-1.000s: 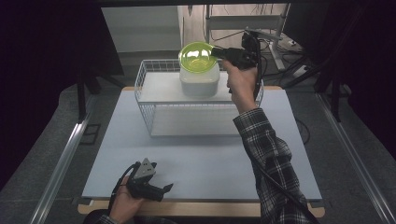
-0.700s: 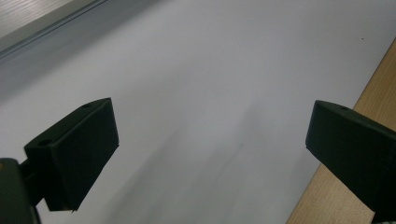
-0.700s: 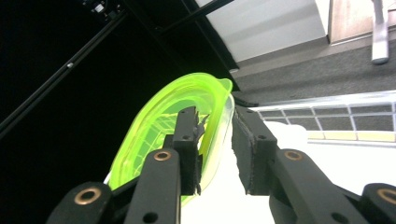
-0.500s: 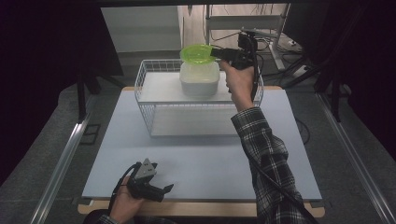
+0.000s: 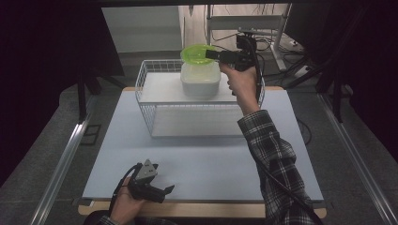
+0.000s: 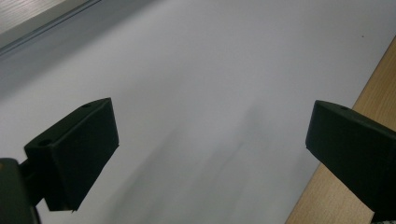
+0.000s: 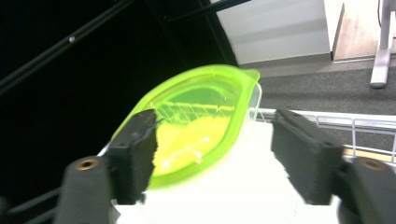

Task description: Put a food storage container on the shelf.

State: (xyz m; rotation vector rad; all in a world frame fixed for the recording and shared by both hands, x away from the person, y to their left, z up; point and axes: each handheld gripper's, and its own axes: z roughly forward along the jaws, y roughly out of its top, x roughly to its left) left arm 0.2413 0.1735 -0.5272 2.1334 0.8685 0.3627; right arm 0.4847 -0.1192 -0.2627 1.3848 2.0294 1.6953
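Where fingers part — green lid [image 7: 196,126] sits unclamped.

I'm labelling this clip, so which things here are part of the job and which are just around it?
Part of the job:
- green lid, lying on the white tub
- wire basket holding the tub
- right gripper, jaws just opened, off the lid

Just around:
- left gripper, open, resting on the table
- metal rack behind the table

From above the near edge we look forward and down on the whole tabletop [image 5: 197,159]. Our left-tool camera sits close over its near corner; our right-tool camera closely faces the green lid [image 7: 196,126], shared with the high view.
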